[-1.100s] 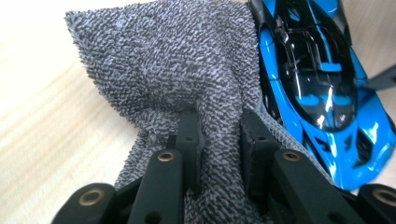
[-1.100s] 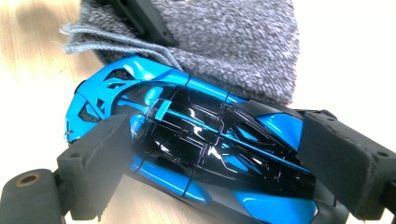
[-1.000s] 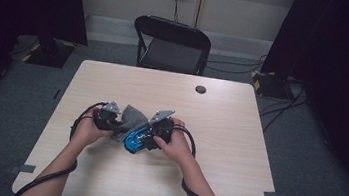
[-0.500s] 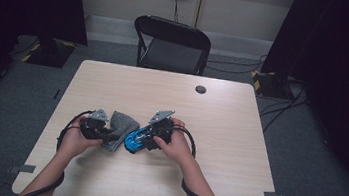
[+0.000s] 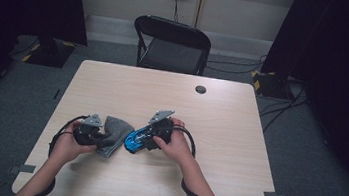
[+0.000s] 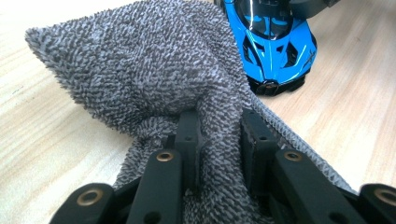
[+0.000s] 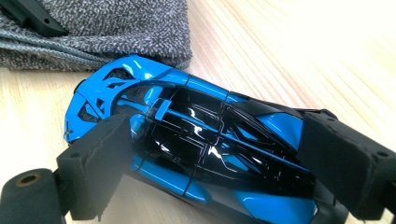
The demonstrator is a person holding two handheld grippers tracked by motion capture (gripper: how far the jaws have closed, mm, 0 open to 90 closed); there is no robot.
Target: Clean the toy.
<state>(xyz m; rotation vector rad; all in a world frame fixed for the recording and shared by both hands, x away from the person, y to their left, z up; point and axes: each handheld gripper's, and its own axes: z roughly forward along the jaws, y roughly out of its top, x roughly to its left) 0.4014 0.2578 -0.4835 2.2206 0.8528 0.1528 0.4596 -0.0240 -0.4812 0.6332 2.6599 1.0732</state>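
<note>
A grey terry cloth (image 5: 117, 130) lies bunched on the wooden table (image 5: 239, 126), left of centre. My left gripper (image 5: 99, 136) is shut on a fold of this cloth (image 6: 140, 70), which is pinched between the two black jaws of the left gripper (image 6: 219, 121). A blue and black toy car (image 5: 136, 138) rests just right of the cloth. My right gripper (image 5: 150, 138) holds the car (image 7: 201, 140) across its width, the pads of the right gripper (image 7: 219, 128) pressing on both flanks. The car's nose (image 6: 275, 46) nearly touches the cloth's edge (image 7: 107, 32).
A small black round disc (image 5: 200, 89) sits near the table's far edge. A black folding chair (image 5: 174, 42) stands behind the table. Cables trail from both grippers across the near part of the tabletop.
My left gripper has dragged the cloth to the left, away from the car. The right gripper and the car have stayed put.
</note>
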